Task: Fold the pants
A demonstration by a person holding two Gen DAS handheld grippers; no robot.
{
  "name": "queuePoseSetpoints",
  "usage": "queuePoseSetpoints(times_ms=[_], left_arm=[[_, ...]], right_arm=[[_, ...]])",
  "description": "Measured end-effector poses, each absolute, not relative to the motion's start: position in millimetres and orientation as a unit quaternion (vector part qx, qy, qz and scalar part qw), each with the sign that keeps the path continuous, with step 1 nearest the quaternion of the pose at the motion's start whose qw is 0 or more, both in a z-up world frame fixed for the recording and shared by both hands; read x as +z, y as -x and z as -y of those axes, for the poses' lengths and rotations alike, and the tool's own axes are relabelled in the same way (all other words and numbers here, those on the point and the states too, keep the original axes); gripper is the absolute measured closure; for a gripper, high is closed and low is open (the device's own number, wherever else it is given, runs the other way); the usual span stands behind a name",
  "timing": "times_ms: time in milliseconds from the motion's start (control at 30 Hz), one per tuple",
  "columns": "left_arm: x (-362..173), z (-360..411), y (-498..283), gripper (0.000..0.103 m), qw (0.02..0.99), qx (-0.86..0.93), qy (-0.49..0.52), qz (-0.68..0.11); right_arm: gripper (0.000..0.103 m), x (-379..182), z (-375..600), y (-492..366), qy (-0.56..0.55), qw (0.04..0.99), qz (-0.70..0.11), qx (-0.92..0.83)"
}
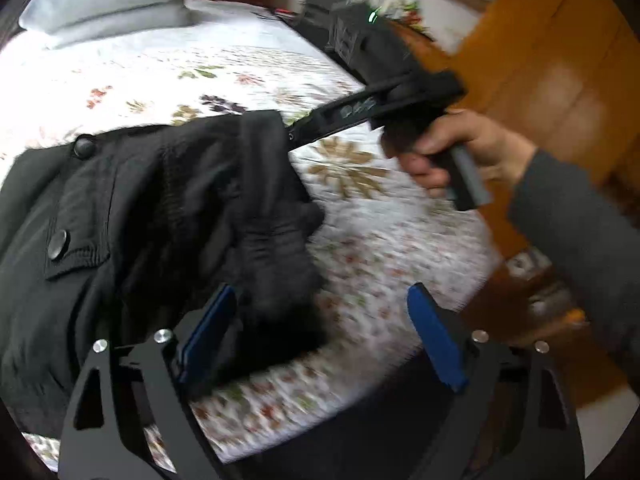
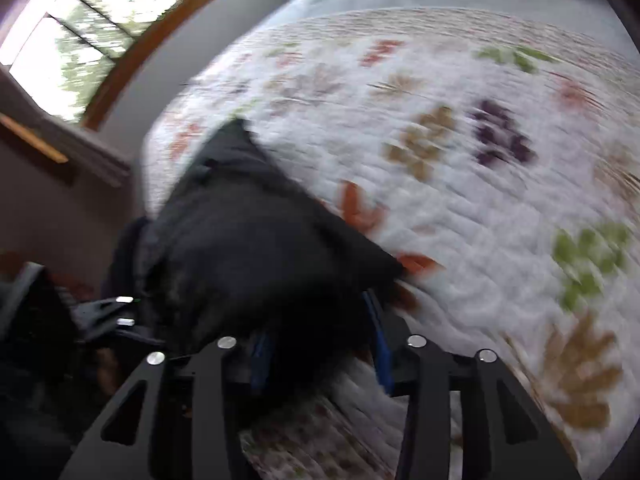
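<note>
Left wrist view: the black fabric pants with snap-buttoned pocket flap (image 1: pixel 132 216) lie bunched on the white quilted bedspread with a floral print (image 1: pixel 400 232), near its edge. No readable brand, label or writing on the pants or bedding; a pale smudged marking on the right tool's arm is too blurred to read. The garment is crumpled, so its long axis cannot be told; its bulk runs from the left of the picture toward the centre, one ribbed dark end reaching toward the camera. Left gripper (image 1: pixel 320 340): blue-padded jaws stand wide apart; that fabric end lies against the left pad, the right pad clear over the quilt, nothing pressed. The person's right hand (image 1: pixel 452 152), in a grey sleeve (image 1: pixel 576 240), holds the right tool by its handle, its tip at the far edge of the pants. A light grey pillow (image 1: pixel 108 4) lies at the far end. Right wrist view, heavily blurred: the right gripper (image 2: pixel 320 350) has jaws partly apart with black cloth between the blue pads; whether they pinch it cannot be told. A wood-framed window (image 2: pixel 96 36) shows upper left.
</note>
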State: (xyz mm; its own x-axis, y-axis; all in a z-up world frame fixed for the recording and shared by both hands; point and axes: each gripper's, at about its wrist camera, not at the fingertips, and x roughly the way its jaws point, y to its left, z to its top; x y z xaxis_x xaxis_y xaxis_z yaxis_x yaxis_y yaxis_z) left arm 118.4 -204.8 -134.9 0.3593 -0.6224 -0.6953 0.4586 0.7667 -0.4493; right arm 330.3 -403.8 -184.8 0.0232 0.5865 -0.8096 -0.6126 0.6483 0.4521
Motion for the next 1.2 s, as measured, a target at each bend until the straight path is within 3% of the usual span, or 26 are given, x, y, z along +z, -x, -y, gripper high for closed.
queuePoseSetpoints(times_ms=[100, 200, 333, 567, 733, 900, 1200], left_arm=[[-132.5, 181.8, -115.9, 0.013, 0.807, -0.340, 0.135, -0.464], [-126.3, 161.9, -118.2, 0.012, 0.822, -0.321, 0.141, -0.450], [-125.0, 143.7, -133.7, 0.010, 0.816, -0.318, 0.189, -0.445], [-153.5, 158.3, -150.5, 0.009, 0.812, -0.297, 0.143, -0.482], [-163.8, 166.2, -149.3, 0.007, 0.816, -0.303, 0.121, -0.478], [-162.7, 152.2, -146.7, 0.007, 0.807, -0.309, 0.136, -0.484], [-138.6, 76.2, -132.9, 0.006, 0.827, -0.277, 0.161, -0.461]], right_arm=[[0.057, -185.4, 431.4, -321.9, -0.022, 0.746, -0.559, 0.361], [0.050, -177.0, 450.3, -310.7, -0.124, 0.763, -0.526, 0.356], [0.050, -160.5, 442.1, -285.7, -0.177, 0.781, -0.466, 0.376], [0.050, -132.4, 420.7, -251.7, -0.127, 0.850, -0.394, 0.326], [0.051, -136.9, 381.1, -230.6, -0.088, 0.820, -0.413, 0.385], [0.052, -177.2, 371.9, -230.3, -0.063, 0.813, -0.471, 0.337], [0.049, -135.4, 361.9, -170.7, -0.078, 0.832, -0.432, 0.339]])
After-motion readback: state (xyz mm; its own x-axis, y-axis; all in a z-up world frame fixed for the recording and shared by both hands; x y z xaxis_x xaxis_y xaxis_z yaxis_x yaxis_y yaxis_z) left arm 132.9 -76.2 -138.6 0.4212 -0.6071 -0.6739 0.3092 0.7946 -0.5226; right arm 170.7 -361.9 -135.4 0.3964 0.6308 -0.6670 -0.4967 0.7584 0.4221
